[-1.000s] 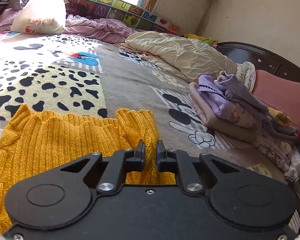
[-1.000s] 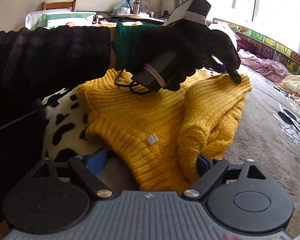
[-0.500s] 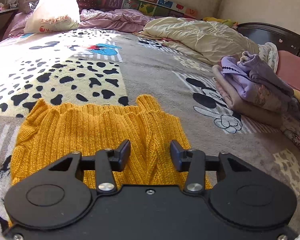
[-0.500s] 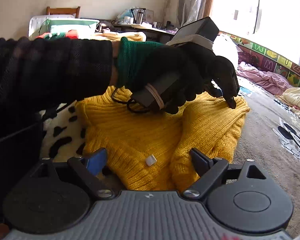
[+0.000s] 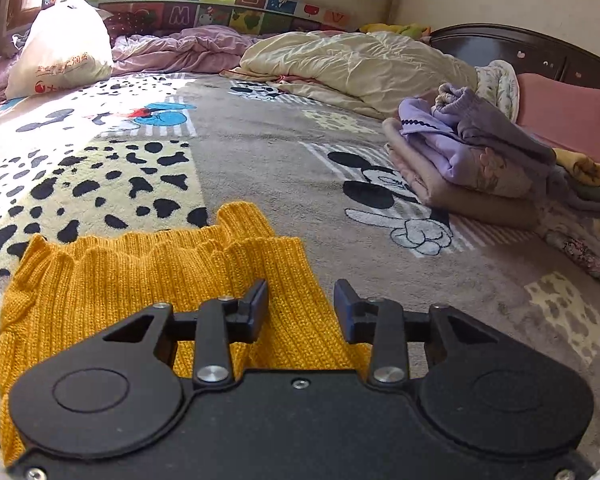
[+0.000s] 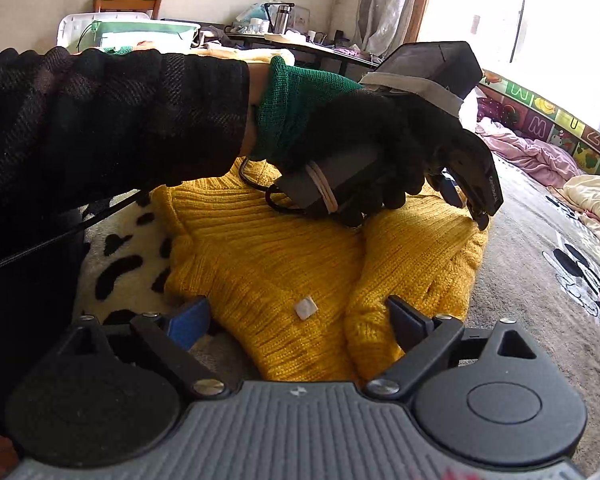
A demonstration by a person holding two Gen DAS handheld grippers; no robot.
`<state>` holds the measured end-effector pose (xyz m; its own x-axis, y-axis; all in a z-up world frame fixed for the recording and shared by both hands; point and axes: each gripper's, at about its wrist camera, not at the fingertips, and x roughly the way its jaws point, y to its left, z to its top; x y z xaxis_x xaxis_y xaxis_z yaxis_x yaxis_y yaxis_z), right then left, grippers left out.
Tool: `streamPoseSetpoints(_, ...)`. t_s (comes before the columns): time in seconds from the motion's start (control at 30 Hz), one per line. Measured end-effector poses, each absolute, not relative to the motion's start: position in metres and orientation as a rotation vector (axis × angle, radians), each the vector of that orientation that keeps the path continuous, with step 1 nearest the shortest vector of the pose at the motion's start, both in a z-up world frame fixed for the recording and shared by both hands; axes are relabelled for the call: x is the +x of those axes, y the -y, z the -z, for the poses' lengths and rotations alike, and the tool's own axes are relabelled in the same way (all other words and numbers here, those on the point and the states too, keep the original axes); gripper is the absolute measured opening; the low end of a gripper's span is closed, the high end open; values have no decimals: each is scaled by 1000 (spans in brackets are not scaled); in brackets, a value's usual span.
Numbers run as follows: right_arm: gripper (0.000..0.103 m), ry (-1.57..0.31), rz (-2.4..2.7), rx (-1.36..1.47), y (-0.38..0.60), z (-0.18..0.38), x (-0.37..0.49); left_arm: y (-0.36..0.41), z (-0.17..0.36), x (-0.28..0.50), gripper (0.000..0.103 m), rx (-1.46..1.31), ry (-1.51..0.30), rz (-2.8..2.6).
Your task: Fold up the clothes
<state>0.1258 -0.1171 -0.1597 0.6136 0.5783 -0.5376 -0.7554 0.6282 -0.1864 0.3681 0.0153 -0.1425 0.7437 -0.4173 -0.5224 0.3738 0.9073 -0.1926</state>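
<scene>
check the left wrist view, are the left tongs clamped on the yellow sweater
No, the left tongs stand open above the yellow sweater, with a clear gap between the two fingers and no knit pinched in it.

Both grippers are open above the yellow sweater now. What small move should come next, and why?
Probably lower the right gripper onto the near edge of the sweater and close it there. Its jaws stand wide apart with that thick edge between them, and nothing is held. The left gripper is also open over the folded sleeve, so the sweater lies free on the blanket and the next fold needs a new grip.
</scene>
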Motion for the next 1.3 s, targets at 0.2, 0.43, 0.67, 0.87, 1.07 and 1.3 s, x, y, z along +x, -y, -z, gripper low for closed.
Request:
streamPoseSetpoints(0.2,93,-415,-797,-345,127,153,118,-5,159,373,44,-37,-683,443)
streamPoseSetpoints(0.43,99,-441,-795,-328,128,157,117,-35,123,339,46,-156,-543,345)
streamPoseSetpoints(0.67,96,-327,-830,-339,113,150,76,-127,99,270,46,-371,-474,77)
streamPoseSetpoints(0.87,88,-336,-817,-446,89,167,66,-203,112,204,46,-416,-495,-168)
streamPoseSetpoints(1.07,88,-339,-803,-437,77,169,64,-270,132,146,46,-582,-516,-326)
streamPoseSetpoints(1.3,83,-309,-753,-469,46,154,55,-301,168,117,46,-821,-572,-304)
